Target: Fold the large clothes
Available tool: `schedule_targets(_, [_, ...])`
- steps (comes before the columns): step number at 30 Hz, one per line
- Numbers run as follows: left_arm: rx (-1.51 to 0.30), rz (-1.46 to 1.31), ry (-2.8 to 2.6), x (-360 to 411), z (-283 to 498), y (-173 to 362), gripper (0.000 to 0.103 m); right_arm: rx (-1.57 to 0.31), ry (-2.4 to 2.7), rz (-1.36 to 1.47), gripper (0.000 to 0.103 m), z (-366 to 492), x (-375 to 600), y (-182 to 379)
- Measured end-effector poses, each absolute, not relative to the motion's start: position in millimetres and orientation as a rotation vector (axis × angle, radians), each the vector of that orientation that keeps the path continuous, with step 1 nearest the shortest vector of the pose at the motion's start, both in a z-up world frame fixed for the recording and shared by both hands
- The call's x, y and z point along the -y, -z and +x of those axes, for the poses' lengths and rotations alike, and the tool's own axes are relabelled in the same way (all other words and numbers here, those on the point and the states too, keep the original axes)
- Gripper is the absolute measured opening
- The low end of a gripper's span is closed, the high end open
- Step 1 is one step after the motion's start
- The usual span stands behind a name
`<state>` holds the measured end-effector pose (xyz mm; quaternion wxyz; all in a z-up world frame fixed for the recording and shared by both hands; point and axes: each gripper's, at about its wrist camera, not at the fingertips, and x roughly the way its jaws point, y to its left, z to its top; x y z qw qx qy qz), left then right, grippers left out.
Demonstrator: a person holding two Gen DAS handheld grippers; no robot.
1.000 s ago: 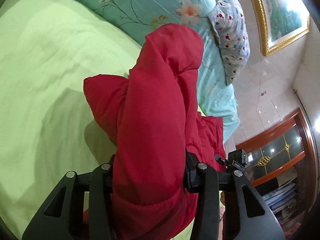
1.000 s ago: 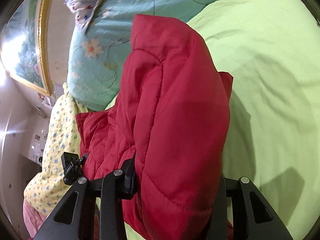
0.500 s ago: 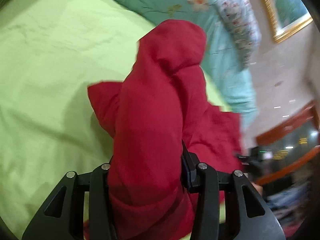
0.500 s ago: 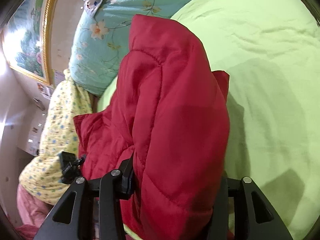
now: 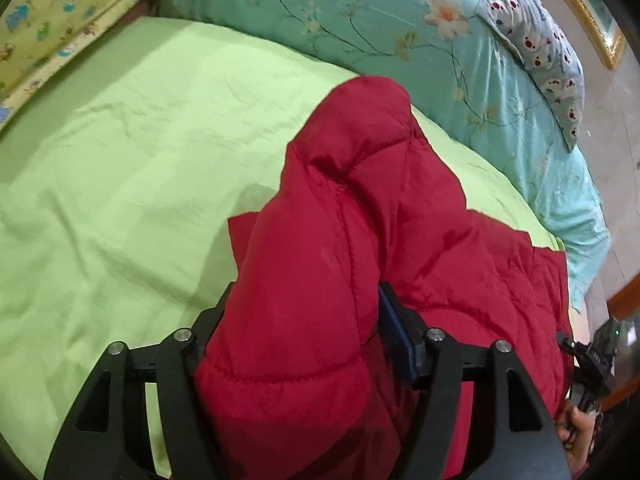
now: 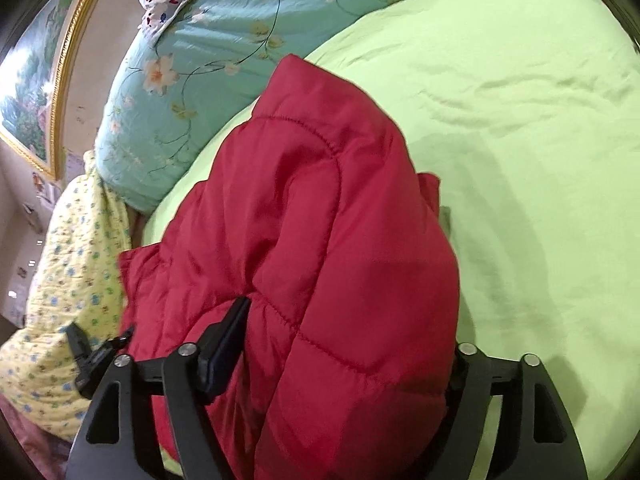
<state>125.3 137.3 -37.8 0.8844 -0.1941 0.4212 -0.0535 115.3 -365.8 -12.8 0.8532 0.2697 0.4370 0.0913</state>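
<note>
Both grippers are releasing. Left gripper (image 5: 308, 316) fingers are spreading, a thick roll of the red puffer jacket (image 5: 360, 240) still sitting between them; the blue pad on one finger (image 5: 394, 332) is showing a gap against the fabric on that side, so the grip is going slack. Right gripper (image 6: 344, 344) is doing the same and standing wider, with a padded fold bulging between its fingers and no pad visibly pressing.

Risks from here, as I judge it:
- Padding is springy, so the fold is likely popping back open once the fingers clear.
- Fabric is bulging around the fingers; pulling back could be dragging the top layer along and undoing the fold.

Jacket is lying on the light green bed sheet (image 5: 120, 160), bunched into a tall quilted hump near the teal floral quilt (image 5: 360, 12), a flatter part spreading between the two grippers. Stitch lines are visible; the surface is looking smooth and slippery.
</note>
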Motion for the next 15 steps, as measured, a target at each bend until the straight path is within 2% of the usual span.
schedule_targets(6, [-0.833, -0.362, 0.048, -142.3, 112.3, 23.0, 0.067, -0.831, -0.078, 0.563, 0.083, 95.2, 376.2, -5.0])
schedule_targets(15, [-0.72, -0.301, 0.135, -126.4, 75.2, -13.9, 0.067, -0.679, -0.057, 0.356, 0.085, 56.4, 337.7, -50.7])
